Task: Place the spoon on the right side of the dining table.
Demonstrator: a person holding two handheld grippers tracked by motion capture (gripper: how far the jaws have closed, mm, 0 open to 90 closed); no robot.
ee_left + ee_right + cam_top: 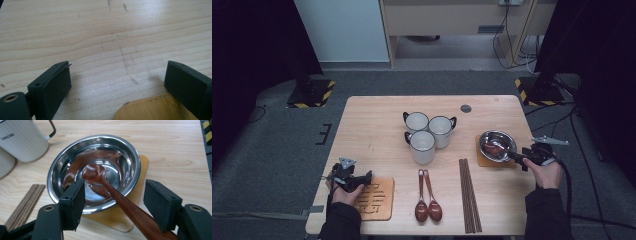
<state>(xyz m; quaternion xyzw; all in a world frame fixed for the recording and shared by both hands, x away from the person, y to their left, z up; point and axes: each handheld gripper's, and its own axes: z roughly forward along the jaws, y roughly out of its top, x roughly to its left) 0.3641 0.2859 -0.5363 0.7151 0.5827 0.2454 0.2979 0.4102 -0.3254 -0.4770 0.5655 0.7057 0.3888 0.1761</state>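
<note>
A steel bowl [485,138] [55,167] sits on a bamboo coaster [482,161] [143,170] at the table's right side. A dark red wooden spoon [93,173] lies in it, its handle leaning over the near rim. My right gripper [518,157] [115,188] is open, its jaws either side of that handle without pressing it. At the front left, my left gripper [367,176] [117,67] is open over bare wood, with nothing between its jaws. It stands by the corner of a second bamboo coaster [377,198] [155,110].
Three white mugs [422,146] [22,137] stand together at the table's middle. Two more red spoons [427,199] lie near the front edge, with a bundle of dark chopsticks [469,196] [22,205] to their right. Beyond the table, cables run across the floor.
</note>
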